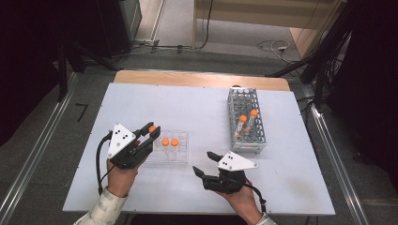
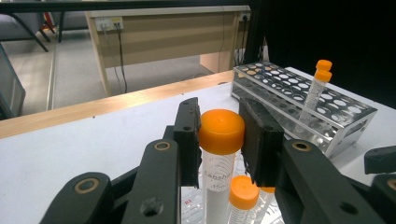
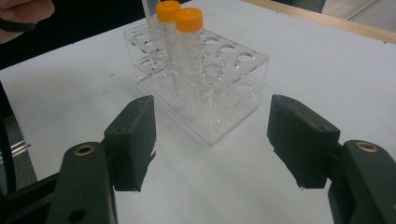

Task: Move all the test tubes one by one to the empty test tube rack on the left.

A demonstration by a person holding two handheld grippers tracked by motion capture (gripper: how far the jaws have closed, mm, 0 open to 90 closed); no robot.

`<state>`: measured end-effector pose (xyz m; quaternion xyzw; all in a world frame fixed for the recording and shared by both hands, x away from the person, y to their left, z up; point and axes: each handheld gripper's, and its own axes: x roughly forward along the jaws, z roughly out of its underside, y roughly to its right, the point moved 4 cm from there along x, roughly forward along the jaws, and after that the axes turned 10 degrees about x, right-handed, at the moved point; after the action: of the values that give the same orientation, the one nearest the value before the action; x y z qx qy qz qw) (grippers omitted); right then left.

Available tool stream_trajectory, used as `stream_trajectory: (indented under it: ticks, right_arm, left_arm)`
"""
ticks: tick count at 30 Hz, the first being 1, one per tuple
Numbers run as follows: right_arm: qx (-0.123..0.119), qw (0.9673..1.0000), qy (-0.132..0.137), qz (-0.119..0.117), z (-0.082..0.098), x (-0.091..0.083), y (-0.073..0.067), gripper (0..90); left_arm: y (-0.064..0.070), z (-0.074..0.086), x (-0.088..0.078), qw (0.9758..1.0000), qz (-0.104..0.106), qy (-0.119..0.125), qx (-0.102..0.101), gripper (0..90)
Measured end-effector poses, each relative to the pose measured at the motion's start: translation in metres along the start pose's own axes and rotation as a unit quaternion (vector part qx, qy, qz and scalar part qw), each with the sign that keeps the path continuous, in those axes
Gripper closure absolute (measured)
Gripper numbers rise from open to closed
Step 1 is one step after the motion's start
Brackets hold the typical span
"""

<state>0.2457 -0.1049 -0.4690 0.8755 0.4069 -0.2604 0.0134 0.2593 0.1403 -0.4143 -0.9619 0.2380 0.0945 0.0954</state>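
Left gripper view: the left gripper (image 2: 220,140) has its jaws clamped on an orange-capped tube (image 2: 221,154) directly above the clear rack (image 1: 170,151) on the counter (image 1: 197,108). Right gripper (image 1: 202,164) — jaws wide apart, empty — sits just right of that rack.

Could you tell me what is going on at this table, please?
A person is working with two hand-held grippers on capped tubes. The left gripper is shut on an orange-capped tube at the clear rack, where two more tubes stand. The right gripper is open, holding nothing, and points at that rack. Two tubes stand in the metal rack.
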Motion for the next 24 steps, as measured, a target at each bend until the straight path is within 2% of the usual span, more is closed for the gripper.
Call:
stream_trajectory:
  ticks: [5, 18, 24]
  right_arm:
    - [-0.002, 1.0000, -0.002, 0.000, 0.000, 0.000, 0.000, 31.1]
    - [-0.006, 1.0000, -0.002, 0.002, 0.001, 0.000, 0.000, 31.1]
    - [-0.009, 1.0000, -0.003, 0.003, 0.001, -0.001, 0.000, 31.1]
  left_arm:
    - [0.003, 0.004, 0.004, 1.0000, 0.003, -0.003, 0.003, 69.5]
    - [0.007, 0.021, 0.012, 0.9995, 0.005, -0.028, 0.015, 69.3]
    - [0.007, 0.025, 0.012, 0.9994, 0.005, -0.033, 0.012, 68.8]
